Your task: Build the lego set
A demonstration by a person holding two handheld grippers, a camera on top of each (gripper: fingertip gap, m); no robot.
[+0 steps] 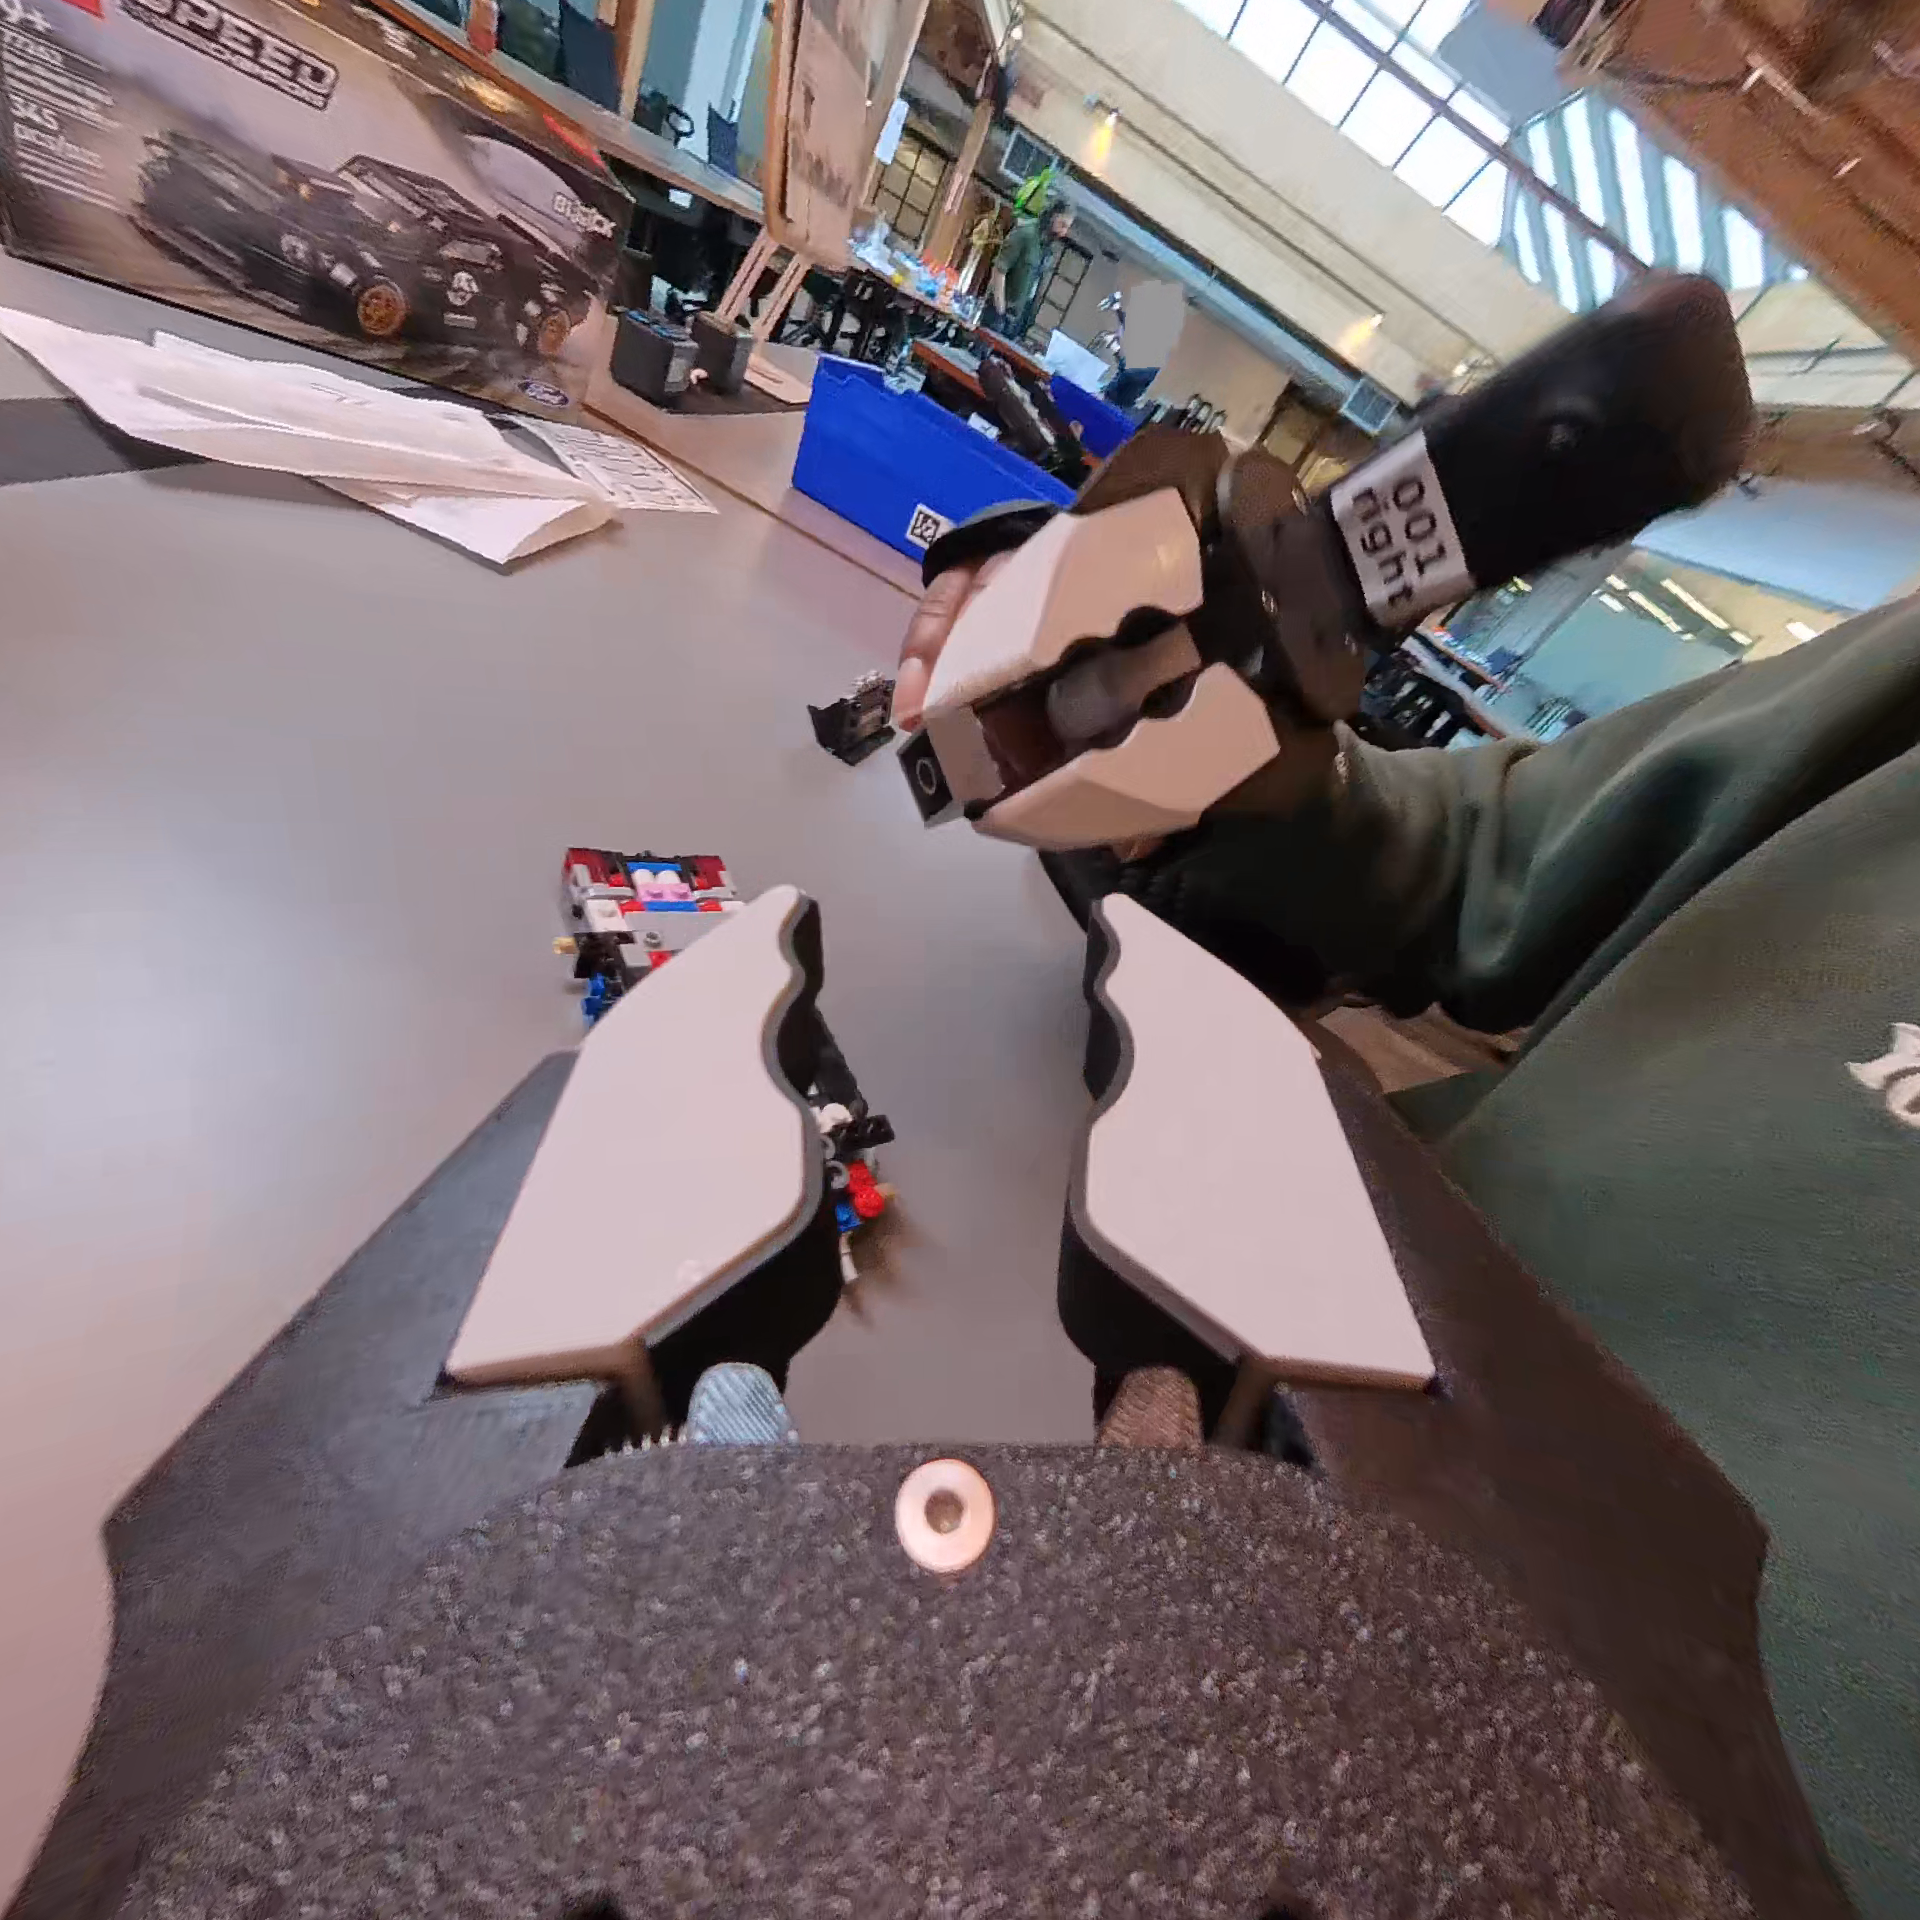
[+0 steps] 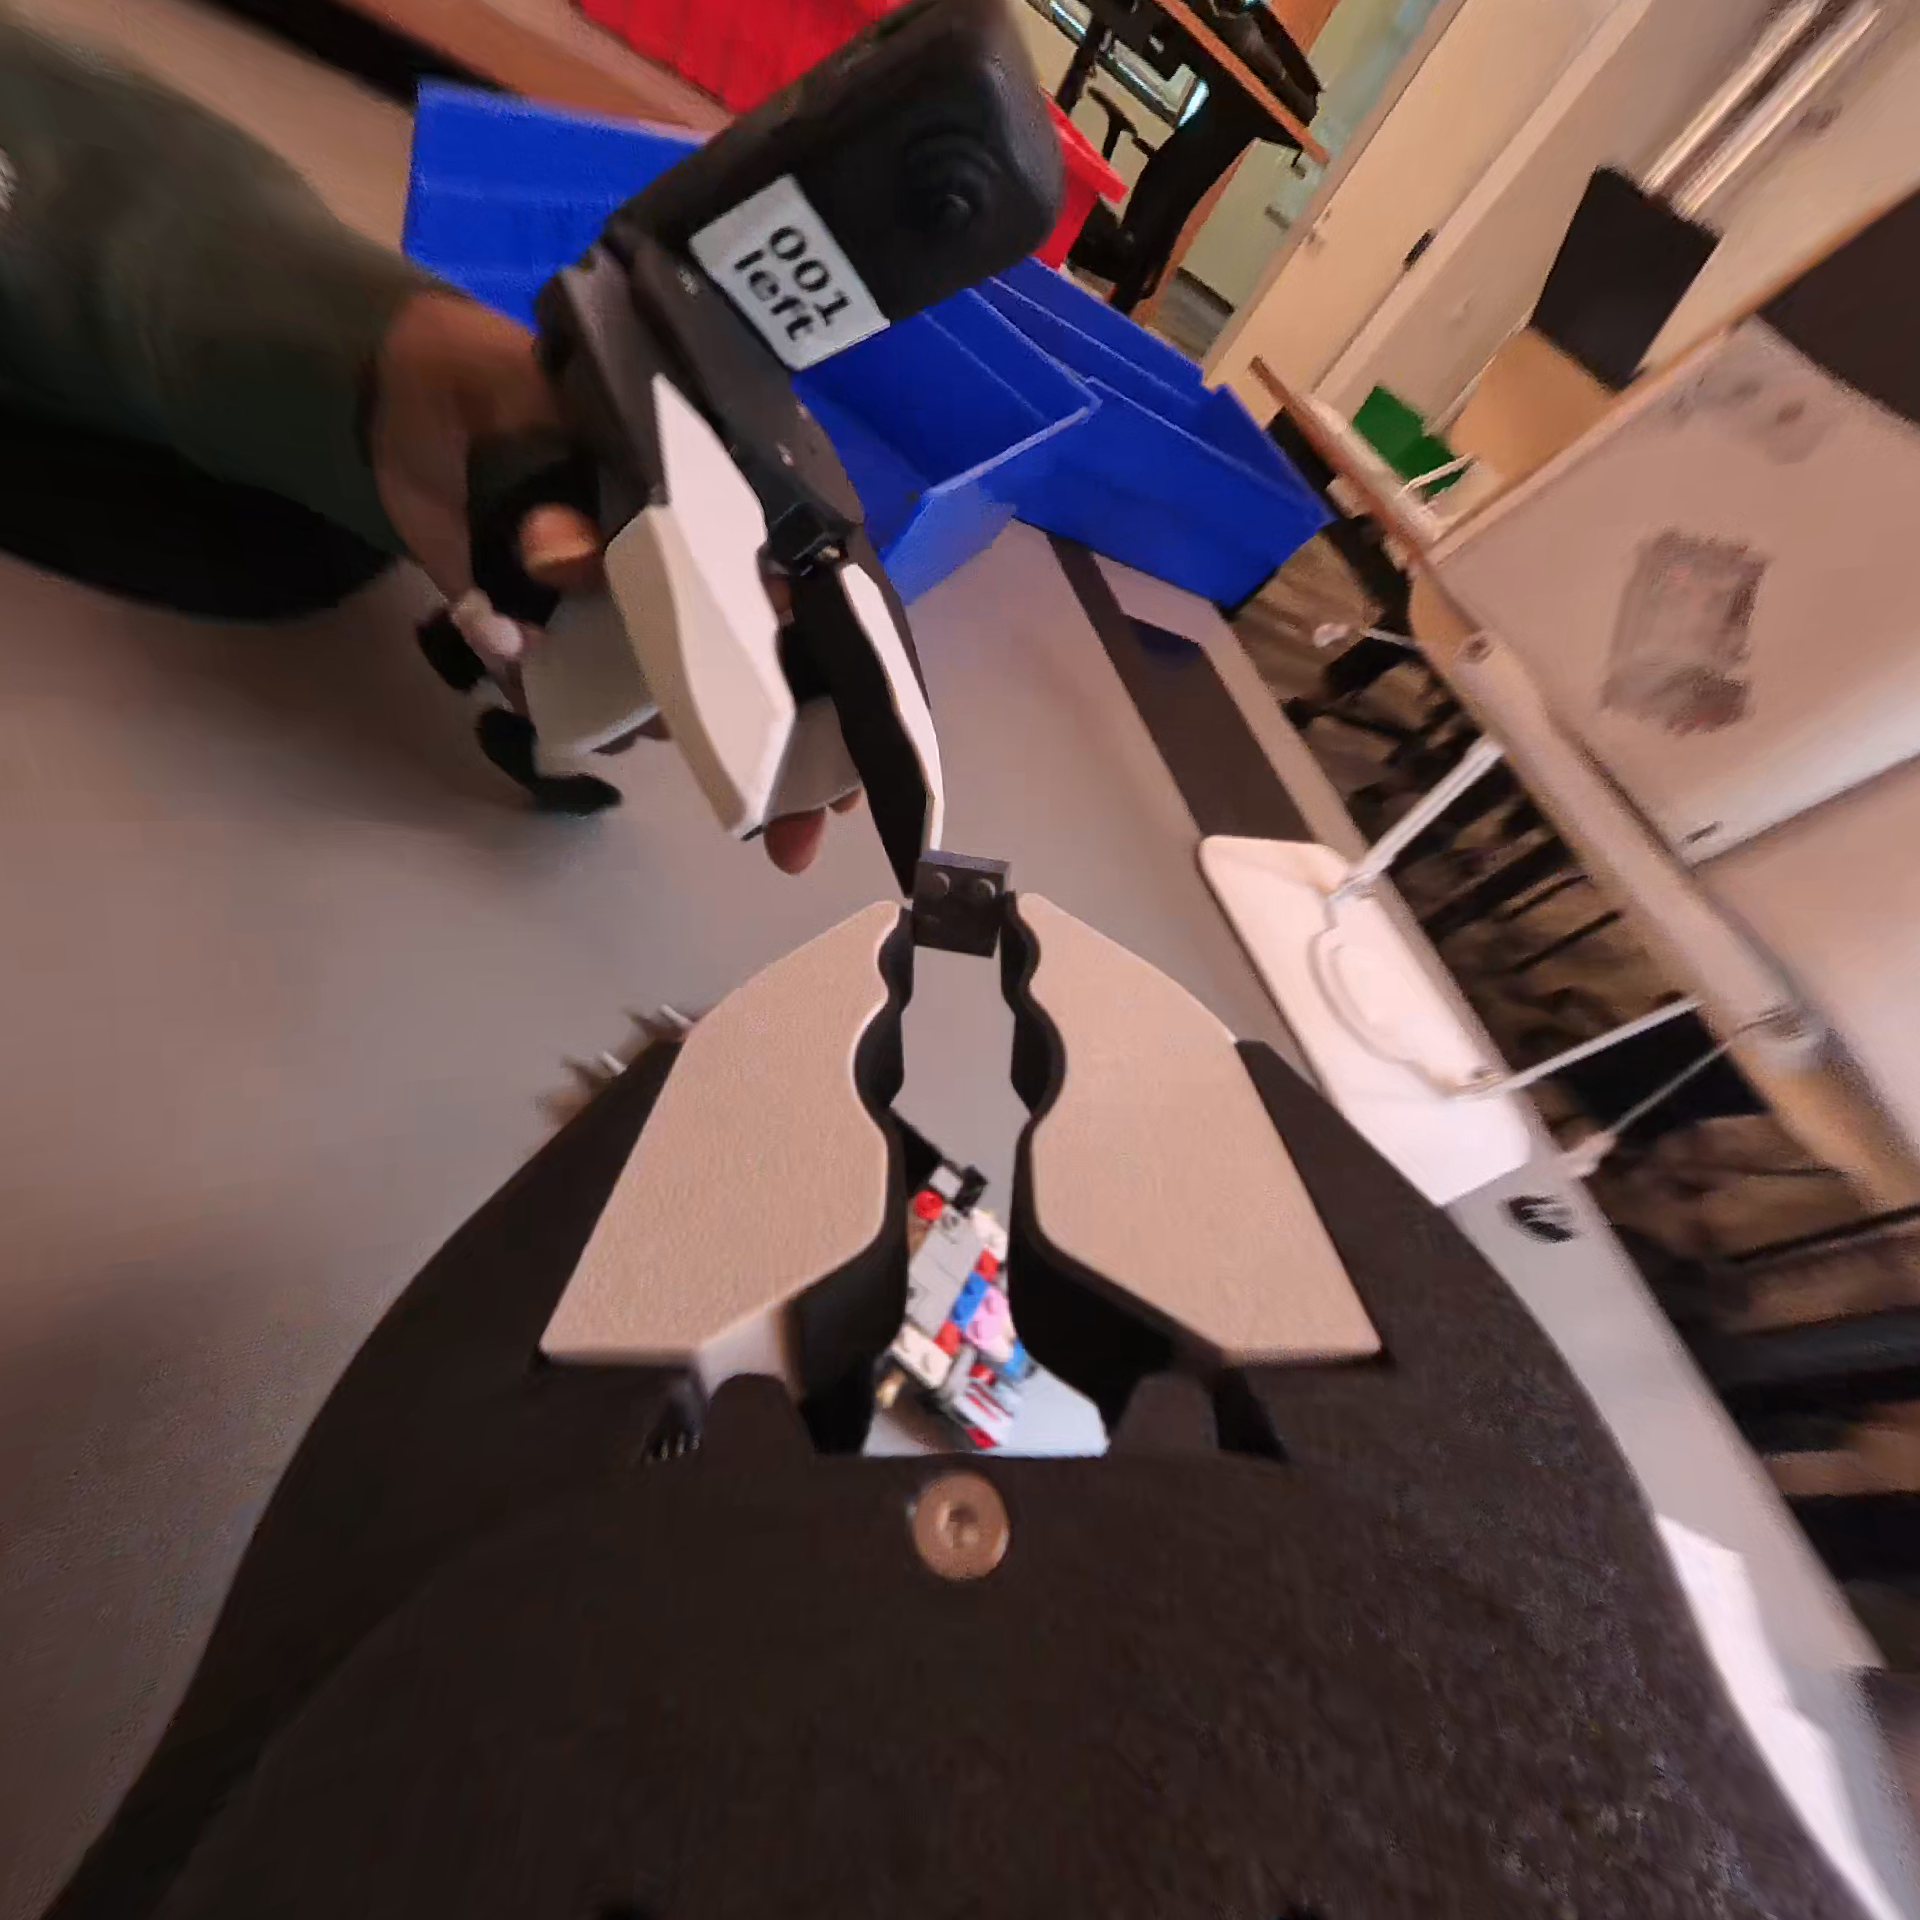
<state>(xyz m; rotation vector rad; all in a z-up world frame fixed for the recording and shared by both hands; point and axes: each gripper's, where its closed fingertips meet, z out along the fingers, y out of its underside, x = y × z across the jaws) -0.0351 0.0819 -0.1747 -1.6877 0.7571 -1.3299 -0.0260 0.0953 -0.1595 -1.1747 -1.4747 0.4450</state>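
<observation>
We see right gripper (image 2: 958, 914) pinching small black studded plate (image 2: 958, 914) at fingertips, raised above grey table (image 1: 312, 727). Left gripper (image 1: 951, 935) jaws spread wide, holding nothing. Partly built multicolour lego chassis (image 1: 644, 914) lies on table under both. We note white labels on gripper cameras, printed set box (image 1: 312, 197) at far edge, instruction sheets (image 1: 343, 436), blue bins (image 2: 1039, 436). Open tabletop left of chassis.

The matt, smooth grey tabletop (image 1: 312, 727) carries a partly built model of glossy plastic bricks in red, blue, pink and grey (image 1: 644, 914). The left gripper's pale flat finger plates (image 1: 675, 1143) look matt and finely grained; its black body (image 1: 935, 1714) is rough and speckled, with a shiny metal screw (image 1: 943, 1512). White creased paper sheets (image 1: 312, 426) lie near a glossy printed cardboard box (image 1: 312, 197). A small black studded plastic brick (image 2: 958, 914) looks smooth.
</observation>
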